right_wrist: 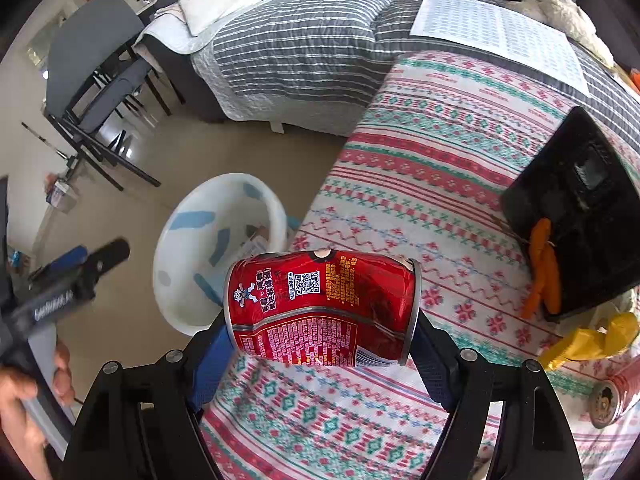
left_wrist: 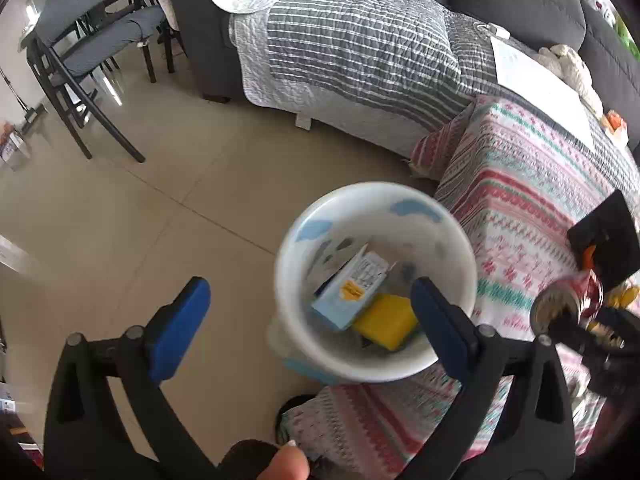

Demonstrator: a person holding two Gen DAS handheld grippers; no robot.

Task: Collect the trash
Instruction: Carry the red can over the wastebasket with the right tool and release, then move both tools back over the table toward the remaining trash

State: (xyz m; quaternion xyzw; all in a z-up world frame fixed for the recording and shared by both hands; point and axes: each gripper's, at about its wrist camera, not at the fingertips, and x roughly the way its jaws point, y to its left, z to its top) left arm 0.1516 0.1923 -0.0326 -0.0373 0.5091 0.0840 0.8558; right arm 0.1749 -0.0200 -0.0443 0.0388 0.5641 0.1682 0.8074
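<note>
My right gripper (right_wrist: 320, 320) is shut on a dented red can (right_wrist: 320, 304), held sideways above the patterned blanket (right_wrist: 440, 168), just right of the white trash bin (right_wrist: 200, 248). The can also shows in the left wrist view (left_wrist: 560, 308). My left gripper (left_wrist: 304, 320) is open above the bin (left_wrist: 400, 200), with its right finger over the rim. Inside the bin lie a light blue carton (left_wrist: 348, 296) and a yellow packet (left_wrist: 386, 320). The left gripper appears in the right wrist view (right_wrist: 80, 268), left of the bin.
A black box (right_wrist: 580, 216) with orange strips (right_wrist: 542, 268), a yellow wrapper (right_wrist: 588, 340) and a second red can (right_wrist: 616, 396) lie on the blanket at right. A grey striped sofa (right_wrist: 300, 48), a paper sheet (right_wrist: 500, 32) and dark chairs (right_wrist: 92, 92) stand behind. The floor is tiled.
</note>
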